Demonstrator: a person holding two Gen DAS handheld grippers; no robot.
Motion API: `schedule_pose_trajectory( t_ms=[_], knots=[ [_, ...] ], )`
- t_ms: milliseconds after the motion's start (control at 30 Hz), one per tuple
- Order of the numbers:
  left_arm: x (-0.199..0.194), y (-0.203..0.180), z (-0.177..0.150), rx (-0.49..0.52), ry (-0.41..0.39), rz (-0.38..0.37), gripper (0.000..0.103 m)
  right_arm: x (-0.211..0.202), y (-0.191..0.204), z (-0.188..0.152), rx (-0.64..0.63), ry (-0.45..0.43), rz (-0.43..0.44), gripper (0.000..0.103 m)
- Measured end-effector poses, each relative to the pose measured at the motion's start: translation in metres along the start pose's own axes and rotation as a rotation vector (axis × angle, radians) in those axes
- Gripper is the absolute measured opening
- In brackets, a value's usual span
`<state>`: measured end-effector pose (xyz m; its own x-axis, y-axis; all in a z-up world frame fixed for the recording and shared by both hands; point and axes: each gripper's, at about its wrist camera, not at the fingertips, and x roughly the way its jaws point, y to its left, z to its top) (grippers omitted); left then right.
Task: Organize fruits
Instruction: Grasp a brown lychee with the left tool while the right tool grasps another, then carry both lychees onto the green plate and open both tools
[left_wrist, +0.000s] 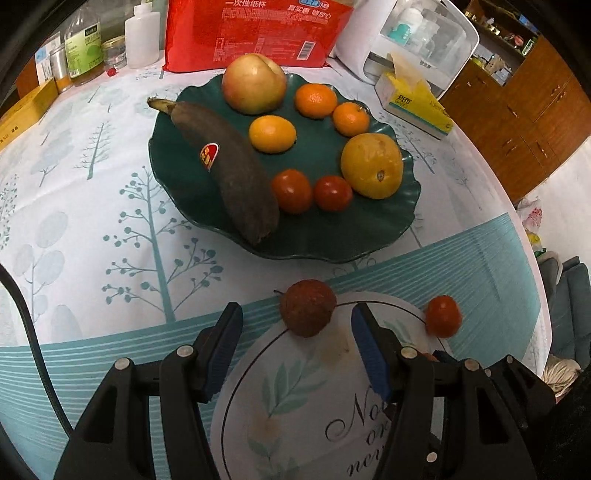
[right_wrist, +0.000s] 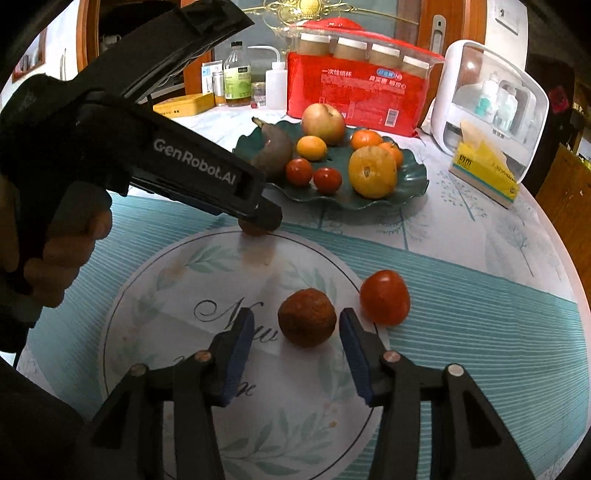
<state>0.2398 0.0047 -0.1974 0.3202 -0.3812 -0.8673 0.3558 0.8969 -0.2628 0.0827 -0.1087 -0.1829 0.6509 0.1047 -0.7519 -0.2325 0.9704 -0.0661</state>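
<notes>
A dark green wavy plate (left_wrist: 369, 236) (right_wrist: 413, 184) holds a blackened banana (left_wrist: 229, 166), an apple (left_wrist: 254, 83), tangerines, a yellow orange (left_wrist: 371, 166) and two tomatoes. On the tablecloth, a brown lychee (left_wrist: 307, 308) lies just ahead of my open left gripper (left_wrist: 295, 321), between its fingertips. A loose tomato (left_wrist: 443, 316) (right_wrist: 385, 297) lies to the right. My open right gripper (right_wrist: 295, 328) straddles a second brown lychee (right_wrist: 306, 317). In the right wrist view the left gripper (right_wrist: 258, 218) hides most of the first lychee (right_wrist: 253, 230).
A red paper-cup pack (left_wrist: 255, 33), bottles (left_wrist: 83, 44), a white appliance (left_wrist: 406, 48) and a yellow tissue box (left_wrist: 417, 101) stand behind the plate. A yellow tin (right_wrist: 184, 103) sits at the far left. The table's right edge curves near wooden cabinets.
</notes>
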Motion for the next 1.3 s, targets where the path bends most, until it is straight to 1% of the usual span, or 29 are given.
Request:
schedule_pose_trajectory(
  t_ms=[100, 200, 233, 267, 333, 600, 800, 967, 1133, 1300],
  knots=[
    [0.001, -0.002, 0.0, 0.012, -0.034, -0.004, 0.058, 0.002, 0.001, 0.0, -0.005, 0.001, -0.003, 0.041],
    [0.003, -0.002, 0.002, 0.007, -0.043, -0.008, 0.047, 0.005, 0.001, 0.001, -0.008, 0.002, -0.007, 0.038],
    [0.004, -0.002, 0.003, 0.009, -0.048, -0.007, 0.038, 0.006, 0.001, 0.001, -0.011, 0.004, -0.009, 0.037],
    [0.005, -0.003, 0.004, 0.011, -0.046, -0.015, 0.035, 0.008, 0.001, 0.002, -0.013, 0.007, -0.008, 0.033],
    [0.007, -0.005, 0.006, 0.014, -0.043, -0.025, 0.031, 0.008, 0.001, 0.002, -0.014, 0.011, -0.001, 0.032],
    [0.002, -0.008, 0.007, 0.023, -0.058, -0.019, 0.03, 0.009, 0.002, 0.004, -0.014, 0.022, 0.024, 0.032],
    [-0.012, 0.001, 0.005, -0.008, -0.071, 0.005, 0.03, 0.004, 0.002, 0.01, 0.006, 0.009, 0.049, 0.032],
    [-0.031, 0.013, 0.007, -0.041, -0.108, 0.045, 0.03, 0.002, 0.004, 0.024, -0.003, -0.015, 0.076, 0.032],
    [-0.046, 0.022, 0.013, -0.057, -0.135, 0.079, 0.03, 0.003, 0.006, 0.046, -0.014, -0.041, 0.103, 0.032],
    [-0.062, 0.023, 0.028, -0.051, -0.153, 0.084, 0.03, 0.004, 0.007, 0.076, -0.045, -0.08, 0.106, 0.032]
  ],
)
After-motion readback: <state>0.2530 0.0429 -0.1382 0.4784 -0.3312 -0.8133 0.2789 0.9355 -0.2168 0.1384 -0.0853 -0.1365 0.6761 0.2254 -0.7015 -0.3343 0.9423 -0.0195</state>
